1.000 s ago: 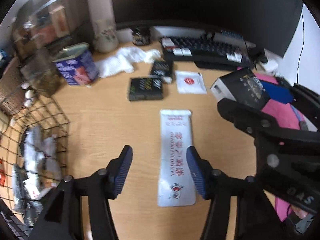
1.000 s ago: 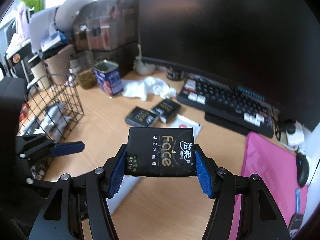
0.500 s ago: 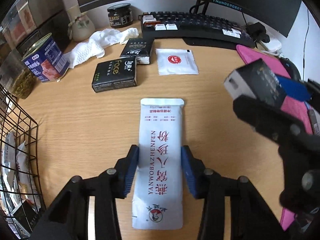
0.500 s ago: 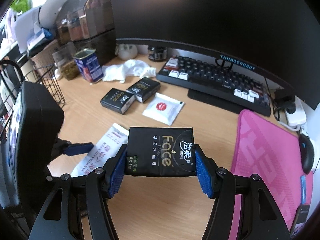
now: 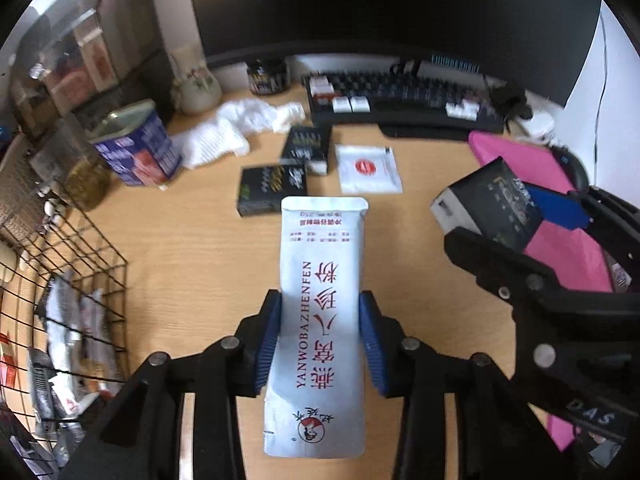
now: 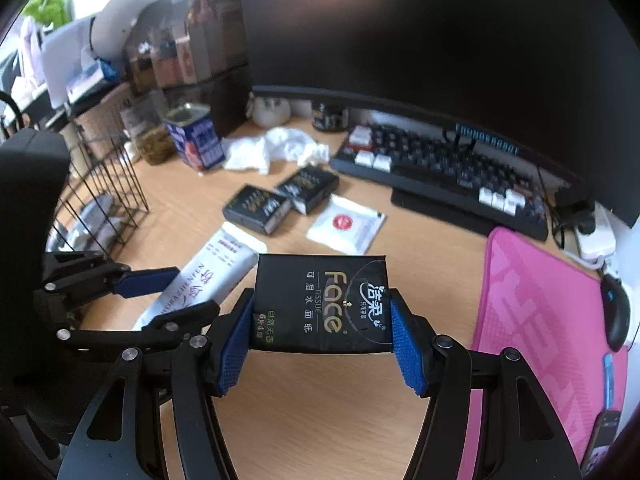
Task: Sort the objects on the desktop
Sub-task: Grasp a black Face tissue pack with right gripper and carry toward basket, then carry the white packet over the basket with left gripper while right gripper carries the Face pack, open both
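My left gripper (image 5: 320, 334) is shut on a long white sachet (image 5: 322, 300) with red lettering and holds it lifted off the desk; it also shows in the right wrist view (image 6: 204, 280). My right gripper (image 6: 322, 340) is shut on a black Face tissue pack (image 6: 322, 304), held above the desk; the pack also shows in the left wrist view (image 5: 496, 204). Two more black tissue packs (image 5: 274, 190) (image 5: 306, 148) and a square white sachet with a red dot (image 5: 368, 169) lie on the wooden desk (image 5: 200, 248).
A black wire basket (image 5: 80, 280) with packets stands at the left. A blue tin (image 5: 138, 152), crumpled white tissue (image 5: 240, 128), a small vase (image 5: 198, 88), a dark jar (image 5: 267, 76), a keyboard (image 6: 444, 172), a monitor and a pink mouse pad (image 6: 548, 312) ring the desk.
My left gripper closed on the long white sachet and raised it off the desk. My right gripper kept hold of the black tissue pack throughout.
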### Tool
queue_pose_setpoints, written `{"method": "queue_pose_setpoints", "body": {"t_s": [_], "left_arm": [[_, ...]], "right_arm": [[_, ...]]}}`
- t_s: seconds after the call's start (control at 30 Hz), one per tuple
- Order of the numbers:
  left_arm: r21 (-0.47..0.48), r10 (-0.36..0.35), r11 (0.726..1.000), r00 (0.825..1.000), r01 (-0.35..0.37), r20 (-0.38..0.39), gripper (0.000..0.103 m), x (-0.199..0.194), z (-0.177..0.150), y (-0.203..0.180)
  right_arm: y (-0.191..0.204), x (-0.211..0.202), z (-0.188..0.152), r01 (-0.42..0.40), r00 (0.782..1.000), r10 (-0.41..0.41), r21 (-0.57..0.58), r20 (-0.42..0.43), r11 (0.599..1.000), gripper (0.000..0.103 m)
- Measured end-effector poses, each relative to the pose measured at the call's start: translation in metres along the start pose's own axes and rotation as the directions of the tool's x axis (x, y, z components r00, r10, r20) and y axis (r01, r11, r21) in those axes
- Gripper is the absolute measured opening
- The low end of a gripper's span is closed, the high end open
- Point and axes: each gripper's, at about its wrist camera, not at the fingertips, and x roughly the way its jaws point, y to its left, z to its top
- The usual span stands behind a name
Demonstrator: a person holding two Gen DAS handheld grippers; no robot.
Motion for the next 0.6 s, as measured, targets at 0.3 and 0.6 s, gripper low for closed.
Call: {"method": "queue_pose_setpoints", "body": {"t_s": [0.3, 0.6], "left_arm": [[-0.094, 0.092, 0.993, 0.982, -0.078, 0.164, 0.043, -0.091, -0.007, 0.058], [-0.31, 0.263, 0.929, 0.95, -0.203, 0.166, 0.043, -0.143, -0.057, 0.172]], "right_arm": [[0.063, -0.052, 0.046, -0.066, 0.989, 0.078, -0.099, 0.125, 0.993, 0.062], [0.192, -0.063, 0.087, -0.239, 0.948, 0.284, -0.272, 0.141, 0.932, 0.062]]}}
